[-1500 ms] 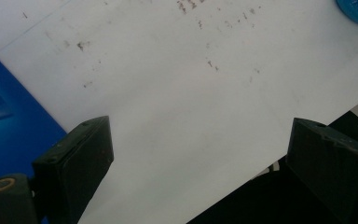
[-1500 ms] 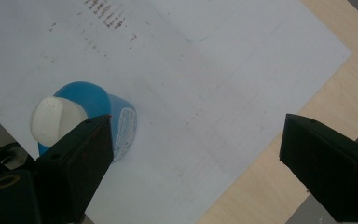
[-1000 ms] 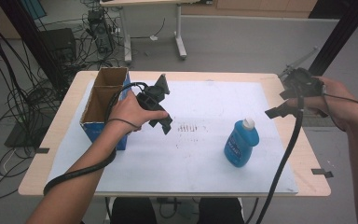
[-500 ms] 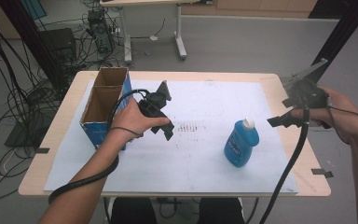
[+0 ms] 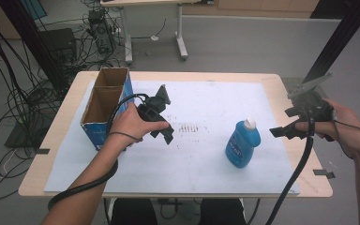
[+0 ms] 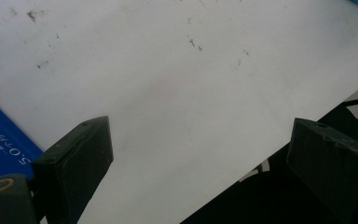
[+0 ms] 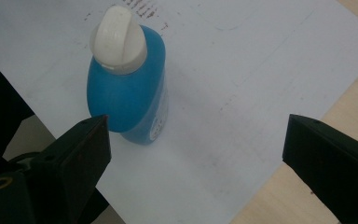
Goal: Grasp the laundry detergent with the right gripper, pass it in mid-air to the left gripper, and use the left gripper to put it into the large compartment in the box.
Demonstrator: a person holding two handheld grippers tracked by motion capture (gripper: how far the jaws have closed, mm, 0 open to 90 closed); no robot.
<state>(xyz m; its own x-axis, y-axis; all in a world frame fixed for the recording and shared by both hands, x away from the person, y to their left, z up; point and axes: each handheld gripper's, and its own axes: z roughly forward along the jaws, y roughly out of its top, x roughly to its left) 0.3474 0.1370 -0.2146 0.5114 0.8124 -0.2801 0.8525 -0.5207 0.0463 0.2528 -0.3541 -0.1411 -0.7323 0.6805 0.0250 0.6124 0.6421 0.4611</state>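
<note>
Where the white sheet (image 5: pixel 206 154) covers the wooden surface (image 5: pixel 286 89), a tall cardboard box (image 5: pixel 107 105) with blue sides stands open at the left edge, its two compartments showing nothing inside. Smaller, a blue bottle (image 5: pixel 242 144) with a white cap (image 7: pixel 118 34) stands upright on the sheet right of centre, a pale label low on its side. The right hand-held gripper (image 5: pixel 281 131) hangs just beside it, jaws wide apart around nothing, and the left hand-held gripper (image 5: pixel 166 136), near the box, is likewise spread wide and empty.
</note>
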